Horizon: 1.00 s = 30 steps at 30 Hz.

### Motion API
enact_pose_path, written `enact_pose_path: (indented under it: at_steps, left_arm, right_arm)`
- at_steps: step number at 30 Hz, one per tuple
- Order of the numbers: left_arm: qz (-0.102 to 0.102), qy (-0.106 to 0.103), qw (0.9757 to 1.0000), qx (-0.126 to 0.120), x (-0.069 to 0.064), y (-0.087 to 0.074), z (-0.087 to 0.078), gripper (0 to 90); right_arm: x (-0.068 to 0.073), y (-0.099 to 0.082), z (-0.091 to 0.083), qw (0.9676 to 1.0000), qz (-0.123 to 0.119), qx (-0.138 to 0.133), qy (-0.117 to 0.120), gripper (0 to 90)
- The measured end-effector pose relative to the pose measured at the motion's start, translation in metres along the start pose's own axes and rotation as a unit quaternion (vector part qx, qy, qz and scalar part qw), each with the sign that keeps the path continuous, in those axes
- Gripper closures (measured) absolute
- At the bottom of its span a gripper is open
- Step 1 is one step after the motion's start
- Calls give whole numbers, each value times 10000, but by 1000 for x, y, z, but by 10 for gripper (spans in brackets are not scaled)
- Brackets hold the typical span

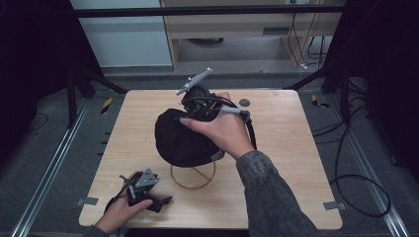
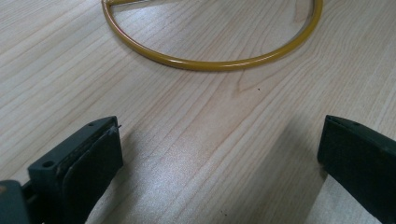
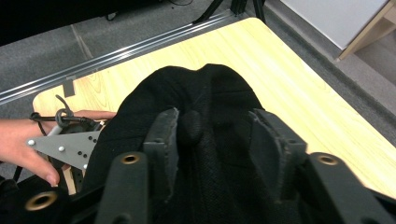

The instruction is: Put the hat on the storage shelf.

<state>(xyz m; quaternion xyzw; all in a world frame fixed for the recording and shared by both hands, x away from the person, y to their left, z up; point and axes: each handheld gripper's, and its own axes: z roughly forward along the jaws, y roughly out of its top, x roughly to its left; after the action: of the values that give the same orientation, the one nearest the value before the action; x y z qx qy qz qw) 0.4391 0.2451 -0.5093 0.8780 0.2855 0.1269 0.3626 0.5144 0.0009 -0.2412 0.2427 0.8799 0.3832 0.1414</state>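
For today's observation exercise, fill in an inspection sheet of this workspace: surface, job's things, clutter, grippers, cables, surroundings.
Surface: wooden table, bare and pale.
Job's things: black cap over a yellow wire stand.
Clutter: small dark disc near the far edge.
Grippers: right gripper open, jaws astride the cap's top button; left gripper open, low over the table near the stand's ring.
Cables: black cable looped on the floor at right.
Surroundings: grey floor, metal rails, dark curtains.

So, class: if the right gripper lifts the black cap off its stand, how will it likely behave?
The black cap looks like soft fabric, so it will probably sag and feel light. The yellow wire stand looks slender; it may tip or slide.
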Motion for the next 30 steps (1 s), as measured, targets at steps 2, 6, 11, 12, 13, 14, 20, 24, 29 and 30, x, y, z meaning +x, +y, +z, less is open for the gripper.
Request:
enact_pose_path:
  at_steps: [2, 6, 11, 12, 13, 14, 20, 24, 29, 30]
  left_arm:
    - [1, 0, 10000, 0, 0, 0, 0, 0]
    - [0, -1, 10000, 0, 0, 0, 0, 0]
    - [4, 1, 10000, 6, 0, 0, 0, 0]
    - [6, 2, 10000, 7, 0, 0, 0, 0]
    - [5, 1, 10000, 6, 0, 0, 0, 0]
    - [3, -1, 10000, 7, 0, 0, 0, 0]
    - [4, -3, 10000, 9, 0, 0, 0, 0]
    - [3, -4, 10000, 7, 0, 0, 0, 0]
    - [4, -2, 10000, 8, 0, 0, 0, 0]
    - [4, -3, 10000, 8, 0, 0, 0, 0]
  right_arm:
    - [1, 0, -1, 10000, -2, 19, -12, 475]
    - [2, -1, -4, 10000, 4, -36, 0, 444]
    - [6, -1, -10, 10000, -26, -47, 24, 402]
    - [6, -1, -10, 10000, -32, -49, 25, 400]
    - [6, -1, -11, 10000, -37, -55, 31, 398]
    - [7, -1, -12, 10000, -46, -65, 26, 394]
    - [6, -2, -17, 10000, -24, -89, 19, 377]
    - [6, -3, -19, 9999, -2, -123, 12, 368]
    - [7, -5, -24, 9999, -7, -165, -18, 358]
    - [7, -6, -26, 9998, 3, -187, -24, 357]
